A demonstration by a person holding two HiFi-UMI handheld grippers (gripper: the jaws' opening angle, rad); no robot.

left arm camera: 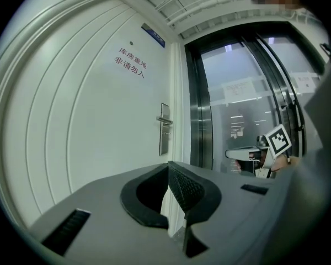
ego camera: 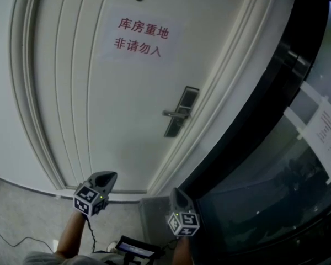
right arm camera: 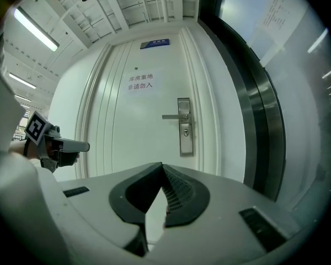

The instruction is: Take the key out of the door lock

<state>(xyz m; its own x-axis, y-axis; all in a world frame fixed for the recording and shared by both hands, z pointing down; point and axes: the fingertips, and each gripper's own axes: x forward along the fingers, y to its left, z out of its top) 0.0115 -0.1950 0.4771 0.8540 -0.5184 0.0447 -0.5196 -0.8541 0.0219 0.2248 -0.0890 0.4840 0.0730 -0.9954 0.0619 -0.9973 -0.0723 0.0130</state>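
A white door [ego camera: 116, 109] carries a silver lock plate [ego camera: 182, 112] with a lever handle [ego camera: 174, 114] that points left. The lock plate [right arm camera: 184, 127] faces me in the right gripper view, with a small keyhole spot [right arm camera: 185, 130] under the lever; a key is too small to make out. Both grippers hang level, well short of the door. My left gripper [ego camera: 107, 176] is shut with nothing in it, its tips meeting [left arm camera: 168, 164]. My right gripper [ego camera: 175, 193] is likewise shut and empty [right arm camera: 161, 165]. The lock plate [left arm camera: 164, 128] also shows far off in the left gripper view.
A paper sign [ego camera: 139, 37] with red characters is stuck on the door above the lock. To the right runs a dark frame with glass panels [ego camera: 276, 192] and taped notices [ego camera: 325, 128]. A cable [ego camera: 11, 240] lies on the grey floor at the left.
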